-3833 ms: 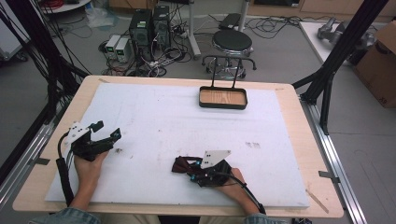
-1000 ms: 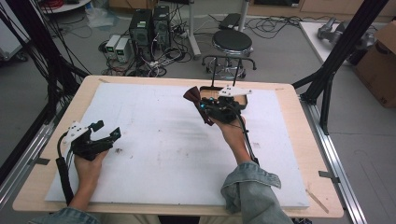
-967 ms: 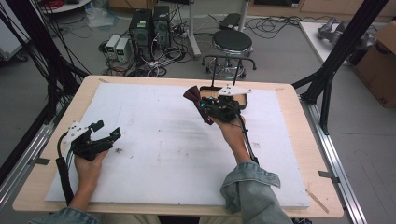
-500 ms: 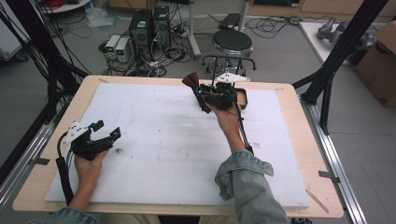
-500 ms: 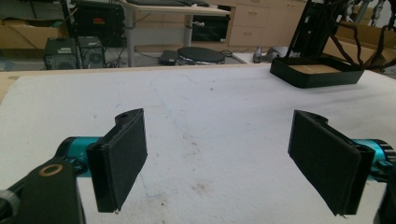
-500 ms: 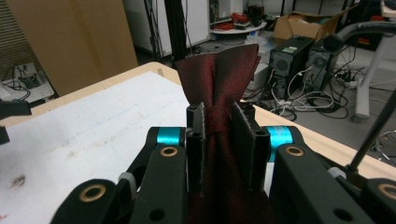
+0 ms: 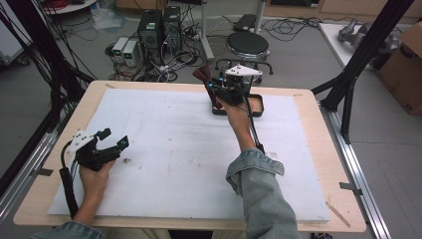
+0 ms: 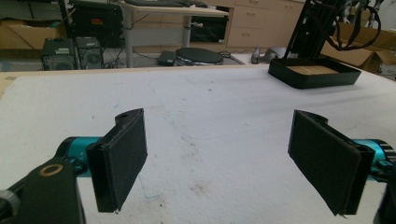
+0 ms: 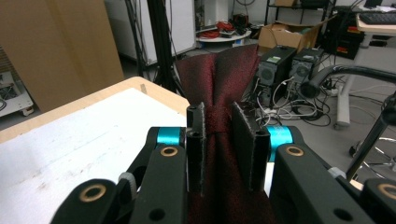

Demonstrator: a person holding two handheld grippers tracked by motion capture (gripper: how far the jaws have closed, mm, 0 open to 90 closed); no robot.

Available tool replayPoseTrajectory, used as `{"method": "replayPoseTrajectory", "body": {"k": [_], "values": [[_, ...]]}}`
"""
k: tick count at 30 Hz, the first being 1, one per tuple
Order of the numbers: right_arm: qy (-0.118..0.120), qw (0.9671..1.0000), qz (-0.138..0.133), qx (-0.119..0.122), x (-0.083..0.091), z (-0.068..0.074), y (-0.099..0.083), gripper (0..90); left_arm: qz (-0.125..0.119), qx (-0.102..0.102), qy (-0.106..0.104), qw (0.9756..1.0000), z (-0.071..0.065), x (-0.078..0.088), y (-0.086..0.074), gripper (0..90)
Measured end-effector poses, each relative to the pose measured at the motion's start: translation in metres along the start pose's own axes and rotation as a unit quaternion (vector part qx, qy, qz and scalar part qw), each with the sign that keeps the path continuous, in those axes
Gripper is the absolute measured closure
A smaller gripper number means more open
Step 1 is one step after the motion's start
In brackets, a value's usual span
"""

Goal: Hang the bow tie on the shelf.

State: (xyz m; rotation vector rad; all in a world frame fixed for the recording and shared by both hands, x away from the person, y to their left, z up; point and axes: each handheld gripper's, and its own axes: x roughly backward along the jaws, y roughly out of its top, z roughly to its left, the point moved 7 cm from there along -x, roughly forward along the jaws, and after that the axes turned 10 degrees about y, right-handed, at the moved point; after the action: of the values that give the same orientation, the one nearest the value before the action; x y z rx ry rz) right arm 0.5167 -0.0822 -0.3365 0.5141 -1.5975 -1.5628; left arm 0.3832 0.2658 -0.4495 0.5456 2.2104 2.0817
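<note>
A dark red bow tie [image 9: 219,79] is pinched at its knot by my right gripper [image 9: 223,140], which is shut on it; its wings fan out above the pads [image 9: 197,140]. From above, the right gripper [image 7: 215,88] hangs in the air at the table's far edge, with the bow tie [image 7: 201,75] sticking out to its left. It hovers over the left end of a black tray [image 7: 257,106] with a tan bottom. My left gripper [image 7: 113,138] rests at the near left of the white foam mat [image 7: 169,139]. Its jaws [image 8: 224,158] stand wide open with nothing between them. The tray [image 8: 313,74] lies far off to its right.
The wooden table rim [image 7: 318,149] frames the mat. Behind the table stand a black stool [image 7: 247,45], computer towers [image 7: 159,27] and loose cables. A black frame post [image 7: 358,59] and a cardboard box [image 7: 405,55] are at the right.
My right hand has carried the bow tie from the near edge to the far side of the table, lately rising and moving toward the tray. The left gripper has stayed put.
</note>
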Motion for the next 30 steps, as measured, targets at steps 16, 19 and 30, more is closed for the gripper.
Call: {"method": "replayPoseTrajectory", "body": {"k": [16,19,30], "values": [[-0.054,0.9975,-0.043,-0.016,-0.006,-0.026,0.017,75.5,-0.001,0.0,-0.001,1.0,0.0,0.0,0.0,19.7],[-0.067,0.9964,-0.045,-0.025,-0.004,-0.032,0.016,75.5,-0.001,0.0,-0.001,1.0,0.0,0.0,0.0,19.7],[-0.104,0.9923,-0.034,-0.058,-0.001,-0.05,0.005,75.4,-0.001,0.001,-0.002,1.0,0.0,0.0,0.0,19.7]]}}
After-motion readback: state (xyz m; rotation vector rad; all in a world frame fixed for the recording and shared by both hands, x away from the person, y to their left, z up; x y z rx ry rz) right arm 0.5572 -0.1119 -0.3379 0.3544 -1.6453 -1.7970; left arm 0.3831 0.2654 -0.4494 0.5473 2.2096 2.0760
